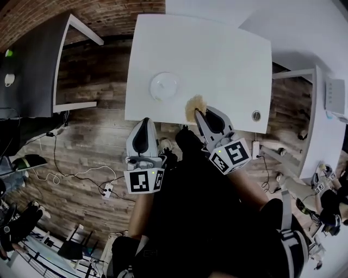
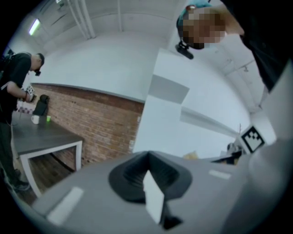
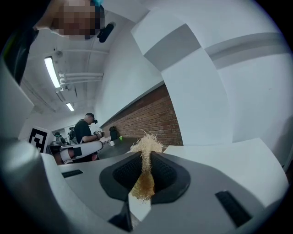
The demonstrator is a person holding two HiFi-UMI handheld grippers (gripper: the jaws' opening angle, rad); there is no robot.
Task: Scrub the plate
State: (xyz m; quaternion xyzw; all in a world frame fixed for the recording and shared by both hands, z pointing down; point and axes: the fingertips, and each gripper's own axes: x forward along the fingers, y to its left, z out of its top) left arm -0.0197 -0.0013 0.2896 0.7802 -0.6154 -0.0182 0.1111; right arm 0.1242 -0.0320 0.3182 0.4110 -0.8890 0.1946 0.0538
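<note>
**Surroundings.** We list a white worktop [image 1: 228, 59] in the upper middle of the head view, above a wooden floor [image 1: 92, 152]. A dark table [image 1: 32, 70] stands at the upper left and carries a green cup [image 1: 9, 52] and a white cup [image 1: 9, 80]. A brick wall [image 1: 81, 11] runs along the top left corner. A second white table [image 1: 321, 136] sits at the right edge. A power strip [image 1: 107, 190] with its cable lies on the floor at the lower left. A small round fitting [image 1: 256, 115] sits near the worktop's lower right corner. In the left gripper view we see a person in dark clothes [image 2: 13, 77] standing by the dark table.

**Task items.**
- Plate [image 1: 165, 86]: white and round, lying flat on the worktop towards its lower left.
- Scrubber [image 1: 194, 103]: straw-coloured and fibrous, at the worktop's lower edge. It is to the lower right of the plate and apart from it, with bare worktop between them.

**Claws.**
- Right claw [image 1: 198, 112]: pinching the scrubber, whose tuft sticks out past the tips. The plate lies to its upper left, near but not touching.
- Left claw [image 1: 144, 121]: pressed together and empty, at the worktop's lower edge, below the plate in the frame.
</note>
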